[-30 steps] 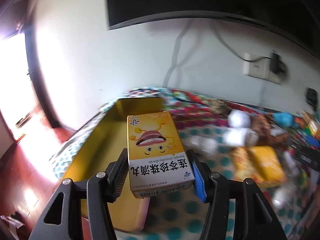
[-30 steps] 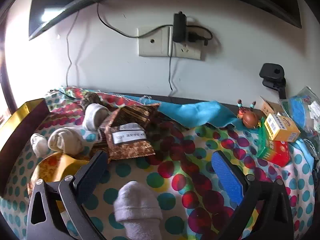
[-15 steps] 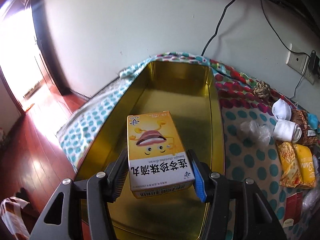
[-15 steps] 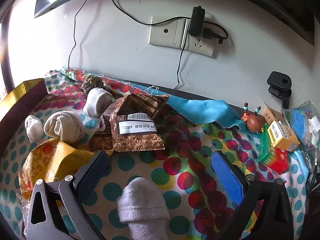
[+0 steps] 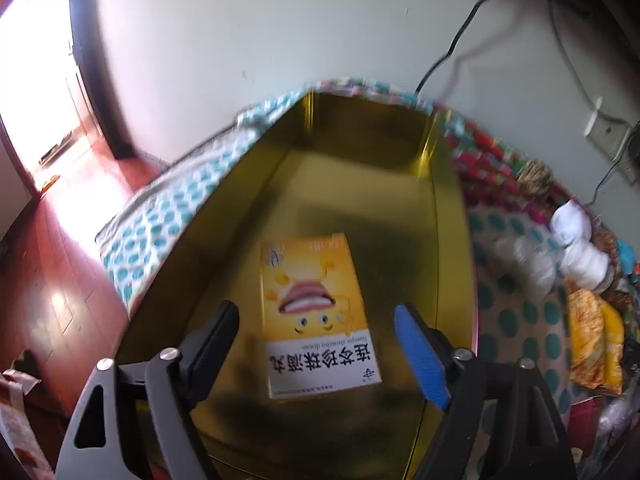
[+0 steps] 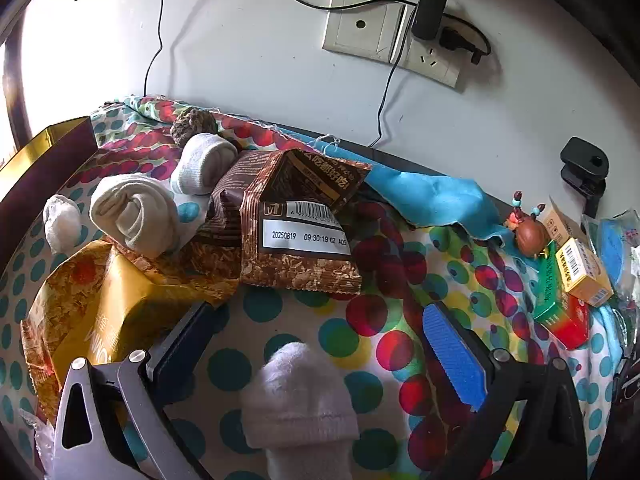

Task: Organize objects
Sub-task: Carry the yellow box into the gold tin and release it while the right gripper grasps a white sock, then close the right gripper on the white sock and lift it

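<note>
Left wrist view showed the gold tin [image 5: 448, 240] below the left tool [image 5: 320, 344], whose jaws had just been spreading; the yellow box [image 5: 316, 316] lay flat between them, untouched. Right tool [image 6: 316, 344] stood spread around a white sock [image 6: 298, 396].

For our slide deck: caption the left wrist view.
Open left gripper above the yellow medicine box lying in the gold tray.

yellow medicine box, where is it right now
In the left wrist view the yellow medicine box lies flat on the floor of the gold tin, between the open left tongs, whose pads stand clear of it.
</note>
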`<state>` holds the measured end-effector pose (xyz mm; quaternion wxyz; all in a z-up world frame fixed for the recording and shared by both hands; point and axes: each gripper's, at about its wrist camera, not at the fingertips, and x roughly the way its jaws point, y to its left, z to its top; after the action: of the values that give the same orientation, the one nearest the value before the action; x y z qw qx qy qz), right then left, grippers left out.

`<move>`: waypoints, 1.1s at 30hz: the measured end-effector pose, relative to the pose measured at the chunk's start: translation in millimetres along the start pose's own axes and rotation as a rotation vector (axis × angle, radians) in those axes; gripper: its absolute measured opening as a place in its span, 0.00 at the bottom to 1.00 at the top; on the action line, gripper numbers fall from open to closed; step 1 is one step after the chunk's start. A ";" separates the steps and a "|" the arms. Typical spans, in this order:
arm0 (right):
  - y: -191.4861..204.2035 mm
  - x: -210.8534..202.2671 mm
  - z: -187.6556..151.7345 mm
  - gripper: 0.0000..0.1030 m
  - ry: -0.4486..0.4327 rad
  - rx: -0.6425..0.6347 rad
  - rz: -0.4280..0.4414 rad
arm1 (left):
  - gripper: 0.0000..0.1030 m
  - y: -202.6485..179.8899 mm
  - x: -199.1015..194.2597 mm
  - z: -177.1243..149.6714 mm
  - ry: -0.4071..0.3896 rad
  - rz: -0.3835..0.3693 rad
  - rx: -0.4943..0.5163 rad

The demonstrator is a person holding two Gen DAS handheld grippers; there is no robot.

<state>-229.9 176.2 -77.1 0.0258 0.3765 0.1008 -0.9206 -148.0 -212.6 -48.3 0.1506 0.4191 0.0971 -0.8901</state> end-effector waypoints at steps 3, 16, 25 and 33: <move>1.1 1.5 0.0 1.00 0.010 -0.005 -0.002 | 0.80 1.5 -42.4 3.2 -0.123 0.012 0.014; -2.2 17.5 -3.8 0.64 0.106 0.035 0.082 | 0.80 -23.8 -122.2 -74.0 -0.206 -0.128 0.057; -17.4 -9.8 -6.3 0.09 -0.031 0.109 0.049 | 0.80 -26.3 -112.8 -100.8 -0.180 -0.137 0.034; -7.3 -16.5 -2.8 0.09 -0.066 0.054 0.010 | 0.80 -24.7 -128.2 -110.2 -0.225 -0.129 0.064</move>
<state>-217.1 183.5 -66.3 0.0233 0.3469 0.0731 -0.9348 -0.3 -132.6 -17.1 0.0898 0.3143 0.0780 -0.9418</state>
